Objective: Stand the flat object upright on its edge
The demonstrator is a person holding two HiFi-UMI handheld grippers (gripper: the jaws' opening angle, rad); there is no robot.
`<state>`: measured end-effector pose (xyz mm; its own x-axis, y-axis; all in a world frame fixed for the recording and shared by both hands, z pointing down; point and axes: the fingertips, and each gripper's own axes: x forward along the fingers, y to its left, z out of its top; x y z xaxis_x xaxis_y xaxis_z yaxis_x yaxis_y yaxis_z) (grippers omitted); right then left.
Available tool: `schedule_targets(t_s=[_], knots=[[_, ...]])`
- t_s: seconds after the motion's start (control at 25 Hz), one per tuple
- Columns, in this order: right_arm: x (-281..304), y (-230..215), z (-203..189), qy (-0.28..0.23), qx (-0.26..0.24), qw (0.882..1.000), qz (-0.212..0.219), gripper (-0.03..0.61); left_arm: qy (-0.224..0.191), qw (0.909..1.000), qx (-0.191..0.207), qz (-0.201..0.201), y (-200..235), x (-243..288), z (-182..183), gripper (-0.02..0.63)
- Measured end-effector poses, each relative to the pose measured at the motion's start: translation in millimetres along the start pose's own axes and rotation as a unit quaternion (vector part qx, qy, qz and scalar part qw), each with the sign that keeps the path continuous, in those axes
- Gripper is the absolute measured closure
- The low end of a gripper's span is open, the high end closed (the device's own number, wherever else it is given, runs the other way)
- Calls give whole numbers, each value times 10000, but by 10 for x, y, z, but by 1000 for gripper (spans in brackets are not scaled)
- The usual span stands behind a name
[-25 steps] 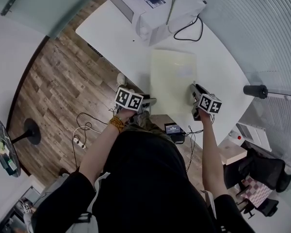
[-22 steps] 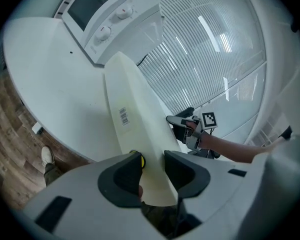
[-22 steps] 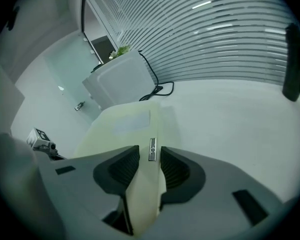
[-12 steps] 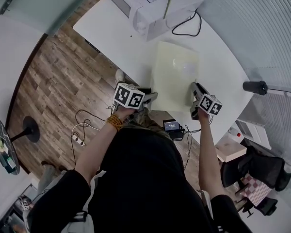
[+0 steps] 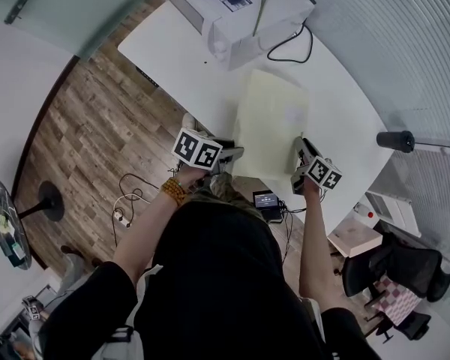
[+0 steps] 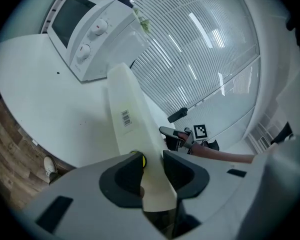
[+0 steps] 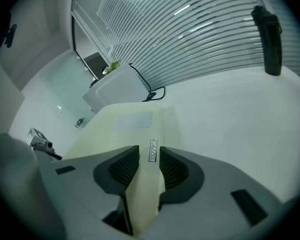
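A pale cream flat board (image 5: 274,122) lies lengthwise away from me over the white table (image 5: 180,58), held at its near end by both grippers. My left gripper (image 5: 229,154) grips the board's left edge; its jaws are closing, with the board (image 6: 125,109) between them and both pads against it. The left gripper view shows the board almost edge-on, a barcode label on its face. My right gripper (image 5: 300,152) is shut on the right edge. In the right gripper view the board (image 7: 120,124) passes between the right gripper (image 7: 149,164) pads.
A white microwave (image 5: 232,13) with a black cable (image 5: 289,47) stands at the table's far end, close behind the board. A black cylinder (image 5: 396,141) stands at the table's right edge. Wooden floor (image 5: 90,126) lies to the left, cables and a chair below.
The board has tipped and shifted a little away from me with both grippers. The left gripper has drawn in closer to the board's edge.
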<state>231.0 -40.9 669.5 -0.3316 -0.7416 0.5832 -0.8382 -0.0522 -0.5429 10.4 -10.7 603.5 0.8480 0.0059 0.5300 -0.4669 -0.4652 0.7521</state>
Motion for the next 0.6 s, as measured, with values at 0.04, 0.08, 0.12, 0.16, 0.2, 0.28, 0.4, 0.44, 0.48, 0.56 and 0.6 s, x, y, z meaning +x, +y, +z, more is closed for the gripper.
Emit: schedule_targets(t_s=[0.04,0.08,0.12,0.16,0.2,0.28,0.4,0.44,0.48,0.56,0.6], knots=[[-14,-12,-22,-33,38,10000,-11,457,22,10000,50,32,-2,-8,0,485],[-31,-18,-38,-66,71,10000,-21,457,36,10000,79,47,-9,-16,4,485],[-48,-15,-46,-101,95,9999,-26,457,40,9999,87,45,-22,-21,12,486],[-66,-7,-47,-134,104,9999,-28,457,35,9999,92,41,-40,-25,22,486],[-85,-1,-42,-160,93,9998,-29,457,28,9999,111,49,-57,-26,34,486],[-120,-24,-35,-185,35,9998,-30,457,12,9997,206,123,-76,-24,59,488],[-170,-56,-49,-189,-27,9998,64,465,15,9991,357,237,-87,-10,86,488],[-188,-56,-57,-190,-33,9998,93,472,37,9989,392,242,-96,2,88,488],[-206,-60,-65,-196,-45,9997,109,473,59,9989,415,222,-110,16,86,488],[-238,-63,-76,-240,-115,9995,140,477,81,9989,424,162,-138,35,76,489],[-256,-55,-75,-287,-178,9993,170,476,80,9989,433,143,-152,34,76,489]])
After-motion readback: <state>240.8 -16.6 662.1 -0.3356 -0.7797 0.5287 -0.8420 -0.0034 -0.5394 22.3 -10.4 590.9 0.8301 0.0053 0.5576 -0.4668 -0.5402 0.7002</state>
